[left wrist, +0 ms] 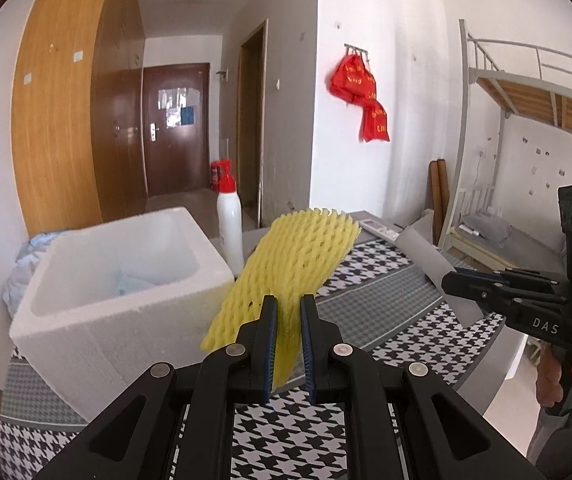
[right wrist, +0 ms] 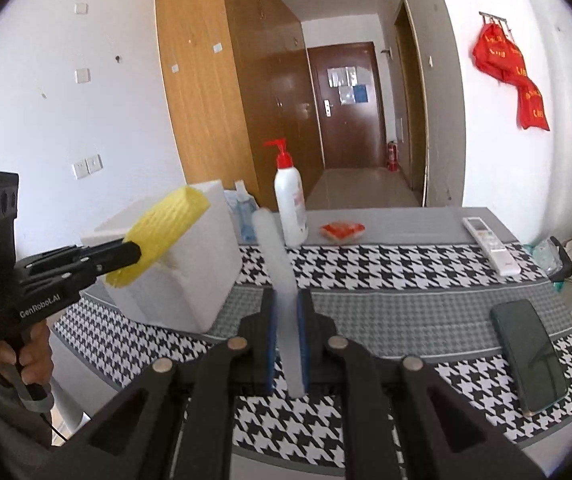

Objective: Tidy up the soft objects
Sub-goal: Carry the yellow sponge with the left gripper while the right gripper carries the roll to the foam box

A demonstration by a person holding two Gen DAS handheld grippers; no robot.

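- The left gripper (left wrist: 289, 312) is squeezed tight on a yellow foam net (left wrist: 286, 268). The net is the soft kind that wraps fruit.
- The net sticks up and forward from the gripper, in the air, just beside the white foam box (left wrist: 125, 280).
- From the right wrist view, the yellow foam net (right wrist: 165, 224) sits in front of the upper part of the white foam box (right wrist: 189, 280), and the left gripper (right wrist: 125, 254) has its lower end.
- The white foam box is open on top. Something pale blue lies inside it, but it is hard to tell what.
- The right gripper (right wrist: 286, 312) is pinched on a white foam sheet (right wrist: 277, 280). The sheet stands almost upright between the two fingers, up off the surface.
- In the left wrist view, the right gripper (left wrist: 452, 282) shows from the side, far right, and the white foam sheet (left wrist: 426, 252) pokes out of it.
- The surface (right wrist: 386, 280) has a black and white checked cloth with grey bands.
- A white pump bottle (right wrist: 290, 200) with a red top stands at the back of the surface, near the box.
- A small clear blue bottle (right wrist: 243, 212) stands between the box and the pump bottle.
- A little red and white packet (right wrist: 342, 231) lies to the right of the pump bottle.
- A white remote control (right wrist: 490, 246) lies at the back right.
- A dark phone (right wrist: 530, 356) lies flat nearer the front right.
- Red bags (left wrist: 360, 92) hang on the white wall behind.
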